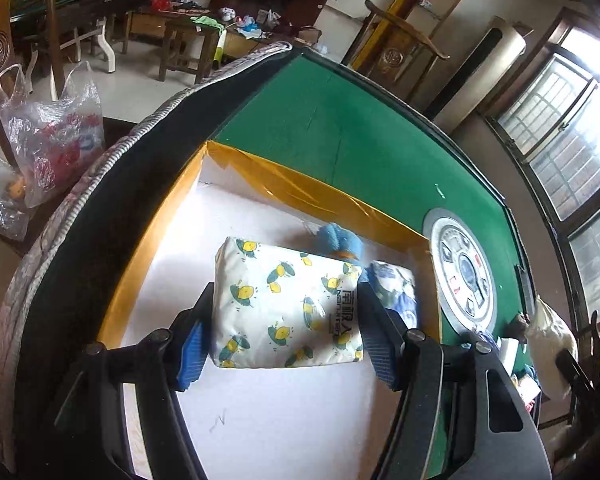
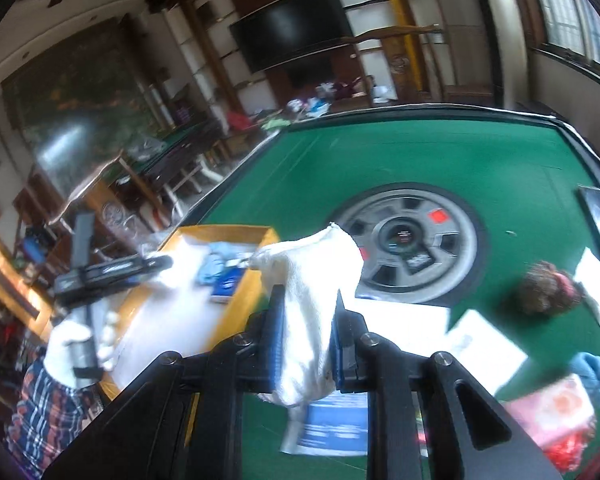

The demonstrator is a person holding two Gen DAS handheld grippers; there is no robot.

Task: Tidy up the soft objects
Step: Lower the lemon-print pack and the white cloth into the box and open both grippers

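A soft white tissue pack printed with yellow lemons [image 1: 286, 306] is seen lying on the white floor of a shallow box with yellow-taped walls [image 1: 152, 240], which is set on the green felt worktop [image 1: 340, 136]. The pack is flanked by the left tongs [image 1: 286, 322], whose blue ribbed pads [image 1: 192, 354] are placed at its two short sides; whether it is actually squeezed cannot be told from the left wrist view. Just behind the pack a fluffy blue cloth [image 1: 338, 240] is found, and a second white pack with blue print [image 1: 394, 284] lies touching its right end.

In the right wrist view a white cloth bag [image 2: 314, 304] is clenched between the right tongs [image 2: 306, 344], lifted above the worktop beside the box's right wall. The round grey centre panel of the worktop [image 2: 408, 240] is seen beyond it. A brown fuzzy object [image 2: 546, 288], white paper sheets [image 2: 484, 350], a blue-and-white packet [image 2: 332, 428] and a pink packet [image 2: 552, 412] are scattered on the felt. The left tool is held by a white-gloved hand [image 2: 74, 346] over the box.
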